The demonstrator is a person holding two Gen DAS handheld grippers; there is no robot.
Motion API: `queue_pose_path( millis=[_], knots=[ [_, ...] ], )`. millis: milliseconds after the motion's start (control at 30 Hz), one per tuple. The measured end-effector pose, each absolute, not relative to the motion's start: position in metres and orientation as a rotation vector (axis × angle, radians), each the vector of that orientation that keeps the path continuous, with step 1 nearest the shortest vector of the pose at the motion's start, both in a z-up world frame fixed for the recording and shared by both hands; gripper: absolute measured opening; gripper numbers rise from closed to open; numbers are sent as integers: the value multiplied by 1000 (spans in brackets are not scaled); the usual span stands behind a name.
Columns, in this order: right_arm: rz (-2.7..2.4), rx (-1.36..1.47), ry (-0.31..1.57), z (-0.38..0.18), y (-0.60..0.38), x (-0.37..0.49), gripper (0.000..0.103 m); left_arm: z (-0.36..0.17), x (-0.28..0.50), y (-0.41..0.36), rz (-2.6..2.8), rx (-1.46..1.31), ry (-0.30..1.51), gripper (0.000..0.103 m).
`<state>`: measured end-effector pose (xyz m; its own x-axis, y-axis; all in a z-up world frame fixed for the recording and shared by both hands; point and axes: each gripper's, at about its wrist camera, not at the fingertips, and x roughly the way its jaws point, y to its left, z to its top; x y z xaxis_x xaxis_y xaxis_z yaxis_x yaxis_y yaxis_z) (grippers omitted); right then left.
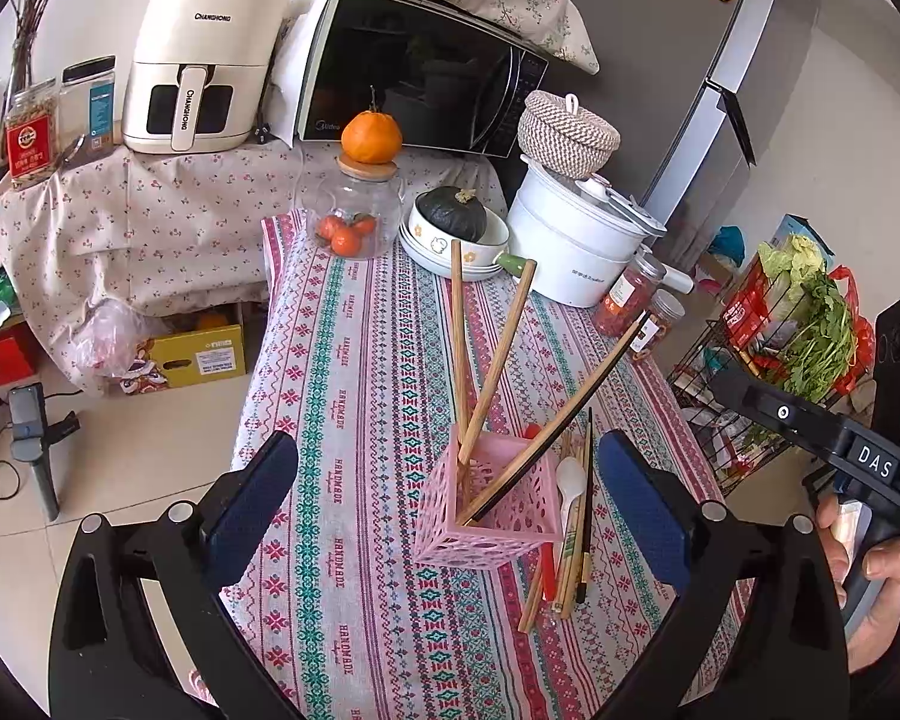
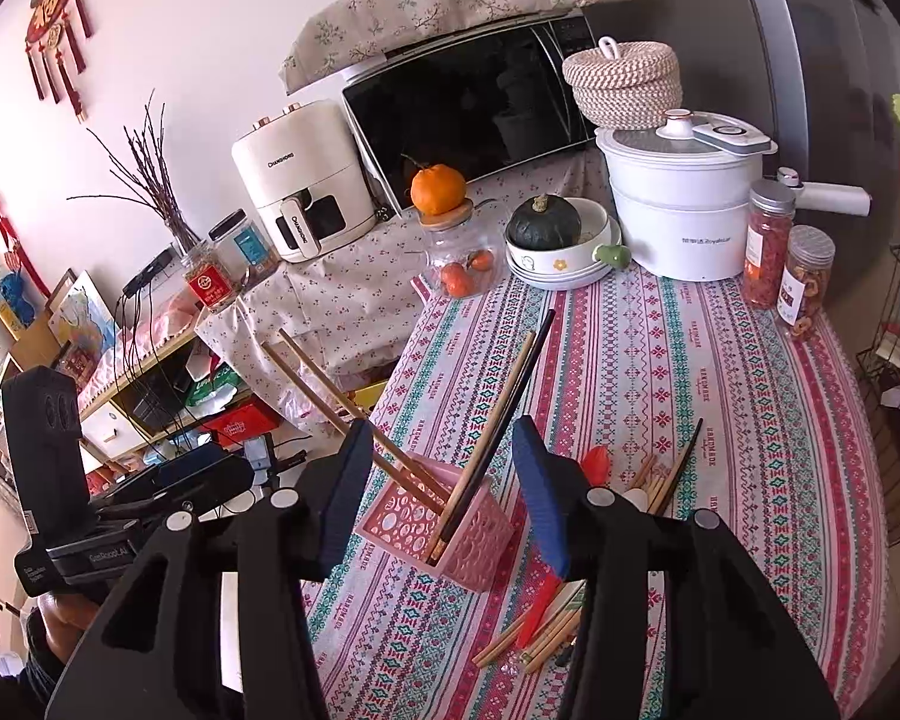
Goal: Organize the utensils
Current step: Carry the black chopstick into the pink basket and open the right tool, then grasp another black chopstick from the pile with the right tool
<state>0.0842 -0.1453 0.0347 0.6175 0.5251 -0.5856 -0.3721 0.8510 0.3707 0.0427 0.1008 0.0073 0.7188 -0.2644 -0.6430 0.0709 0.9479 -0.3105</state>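
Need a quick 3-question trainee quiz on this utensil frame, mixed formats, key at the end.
1. True or false: the pink basket on the tablecloth already holds chopsticks.
2. Multiple choice: where do the loose utensils lie? A) inside the basket B) on the cloth beside the basket C) in the white pot
3. Fill in: the right tongs stand ____ and grip nothing.

Key: 1 true. 2 B; a white spoon and a red piece are among them. 3 open, pads either side of the basket. The left tongs are open too.
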Motion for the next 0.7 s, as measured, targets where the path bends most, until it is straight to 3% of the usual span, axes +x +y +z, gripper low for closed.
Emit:
queue_pose_path(
  millis=[133,233,333,700],
  knots=[
    [495,244,707,42,-163,81,81,5,44,98,-184,-264,761,96],
    [434,249,687,43,-180,82,92,1,45,95,-163,-246,772,96],
    [346,218,714,34,-192,89,96,-3,46,89,-142,-225,788,96],
    [131,224,997,-62,-233,152,96,-22,53,71,-83,-134,873,96]
  ],
)
